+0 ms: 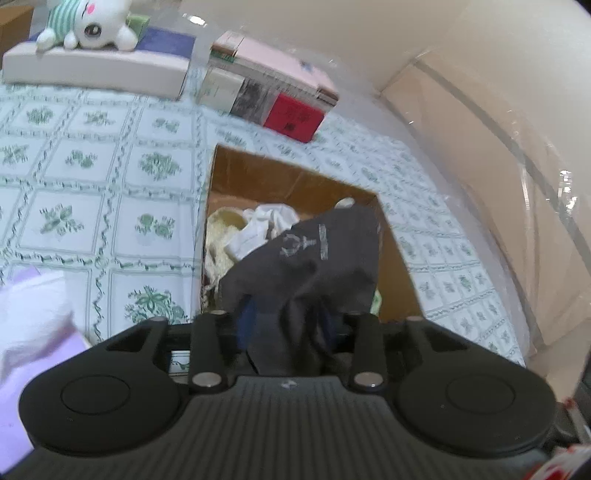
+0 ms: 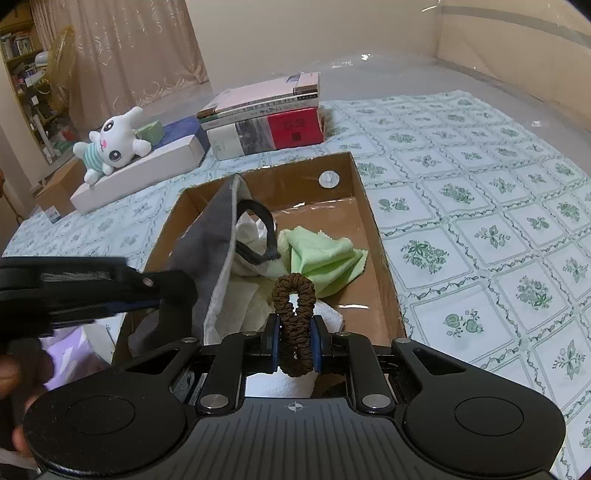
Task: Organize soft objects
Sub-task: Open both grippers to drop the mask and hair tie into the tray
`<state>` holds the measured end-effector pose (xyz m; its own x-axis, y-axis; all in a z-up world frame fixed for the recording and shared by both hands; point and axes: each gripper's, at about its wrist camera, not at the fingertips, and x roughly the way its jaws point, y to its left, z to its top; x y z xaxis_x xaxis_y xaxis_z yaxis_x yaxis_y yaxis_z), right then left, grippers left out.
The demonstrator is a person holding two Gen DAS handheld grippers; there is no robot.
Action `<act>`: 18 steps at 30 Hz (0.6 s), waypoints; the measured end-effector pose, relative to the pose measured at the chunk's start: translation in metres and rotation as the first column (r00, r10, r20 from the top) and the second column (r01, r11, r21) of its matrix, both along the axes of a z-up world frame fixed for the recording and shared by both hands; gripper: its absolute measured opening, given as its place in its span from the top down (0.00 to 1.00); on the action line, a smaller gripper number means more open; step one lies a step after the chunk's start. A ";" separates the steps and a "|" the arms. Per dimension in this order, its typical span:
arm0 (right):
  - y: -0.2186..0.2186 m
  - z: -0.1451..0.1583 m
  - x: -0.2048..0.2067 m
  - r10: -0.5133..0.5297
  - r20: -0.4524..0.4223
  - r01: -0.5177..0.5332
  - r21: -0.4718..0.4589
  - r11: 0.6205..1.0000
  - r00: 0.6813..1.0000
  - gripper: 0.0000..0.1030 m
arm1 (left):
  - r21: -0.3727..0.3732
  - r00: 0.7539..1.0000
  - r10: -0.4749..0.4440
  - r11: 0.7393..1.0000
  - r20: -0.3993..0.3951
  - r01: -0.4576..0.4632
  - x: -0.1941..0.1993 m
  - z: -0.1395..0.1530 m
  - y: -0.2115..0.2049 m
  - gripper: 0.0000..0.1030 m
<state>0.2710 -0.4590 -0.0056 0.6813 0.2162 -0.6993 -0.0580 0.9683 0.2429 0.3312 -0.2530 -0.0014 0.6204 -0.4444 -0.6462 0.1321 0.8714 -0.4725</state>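
An open cardboard box (image 1: 258, 166) (image 2: 376, 236) stands on the patterned cloth. Inside lie a light green cloth (image 2: 325, 258), white cloth (image 1: 266, 225) (image 2: 251, 232) and a cream knitted piece (image 1: 221, 236). A dark grey pouch (image 1: 314, 258) (image 2: 210, 251) with a black strap hangs over the box's near left part. Its lower end lies loosely between the parted pads of my left gripper (image 1: 286, 317) (image 2: 177, 288), which is open. My right gripper (image 2: 294, 332) is shut on a brown hair scrunchie (image 2: 294, 295), held above the box's near end.
A white plush rabbit (image 1: 92, 26) (image 2: 110, 144) lies on a long white box (image 1: 96, 70) at the back. A stack of books (image 1: 273, 92) (image 2: 266, 118) stands behind the cardboard box. A lilac item (image 1: 22, 332) (image 2: 70, 350) lies near left. A person's hand (image 2: 14, 373) holds the left gripper.
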 end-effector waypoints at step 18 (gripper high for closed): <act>-0.011 0.019 -0.039 -0.028 0.052 0.024 0.074 0.997 0.998 0.45 | 0.120 0.987 -0.058 0.992 0.150 0.040 -0.065 0.051 0.049 0.33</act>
